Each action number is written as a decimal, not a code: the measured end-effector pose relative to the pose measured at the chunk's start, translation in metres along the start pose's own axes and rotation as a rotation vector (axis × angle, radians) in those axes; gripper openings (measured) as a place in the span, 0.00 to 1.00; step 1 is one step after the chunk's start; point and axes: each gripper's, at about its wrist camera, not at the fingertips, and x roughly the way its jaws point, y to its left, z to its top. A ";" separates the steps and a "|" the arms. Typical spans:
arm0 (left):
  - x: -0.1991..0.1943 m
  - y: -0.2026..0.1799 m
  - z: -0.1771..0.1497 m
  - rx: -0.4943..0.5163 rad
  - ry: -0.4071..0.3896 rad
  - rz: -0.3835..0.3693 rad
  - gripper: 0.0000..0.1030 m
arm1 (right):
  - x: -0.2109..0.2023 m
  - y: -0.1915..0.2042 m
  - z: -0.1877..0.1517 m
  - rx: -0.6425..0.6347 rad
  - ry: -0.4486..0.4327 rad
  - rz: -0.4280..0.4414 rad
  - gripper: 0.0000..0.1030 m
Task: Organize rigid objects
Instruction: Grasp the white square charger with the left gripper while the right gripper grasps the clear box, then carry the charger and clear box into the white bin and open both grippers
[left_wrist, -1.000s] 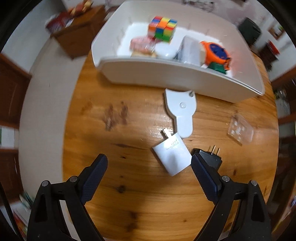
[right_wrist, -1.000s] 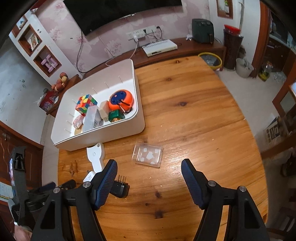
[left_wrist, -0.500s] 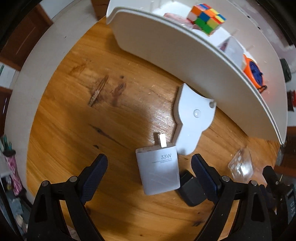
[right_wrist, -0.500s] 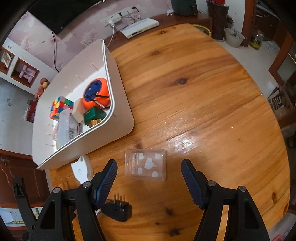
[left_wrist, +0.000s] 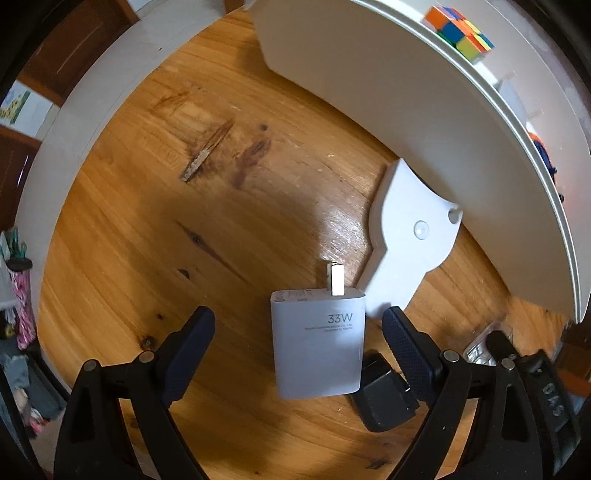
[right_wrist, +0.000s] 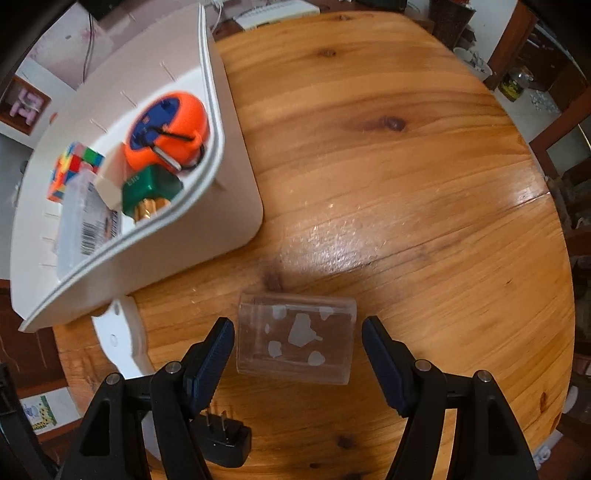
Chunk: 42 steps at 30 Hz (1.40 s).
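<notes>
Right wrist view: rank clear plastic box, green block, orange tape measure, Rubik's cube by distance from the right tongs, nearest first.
1. Clear plastic box: on the table, between the open right tongs.
2. Green block: in the white bin's near corner, left.
3. Orange tape measure: just behind the block.
4. Rubik's cube: deeper in the bin, far left.

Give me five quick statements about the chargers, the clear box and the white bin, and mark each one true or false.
1. The white charger lies between the open fingers of the left gripper. True.
2. The right gripper is shut on the clear box. False: its jaws are open, either side of the box.
3. The puzzle cube sits inside the white bin. True.
4. The black charger is in the bin. False: it lies on the table.
5. The white charger reads 65W. False: 33W.
</notes>
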 end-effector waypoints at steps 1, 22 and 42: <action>0.001 0.002 -0.005 -0.009 0.000 -0.003 0.91 | 0.003 0.001 0.000 -0.002 0.008 -0.006 0.70; -0.001 0.000 -0.029 0.163 -0.032 0.079 0.49 | 0.008 0.014 -0.024 -0.112 -0.011 -0.123 0.60; -0.063 0.070 -0.006 0.371 -0.021 0.029 0.48 | -0.064 0.001 -0.072 -0.163 -0.108 0.009 0.60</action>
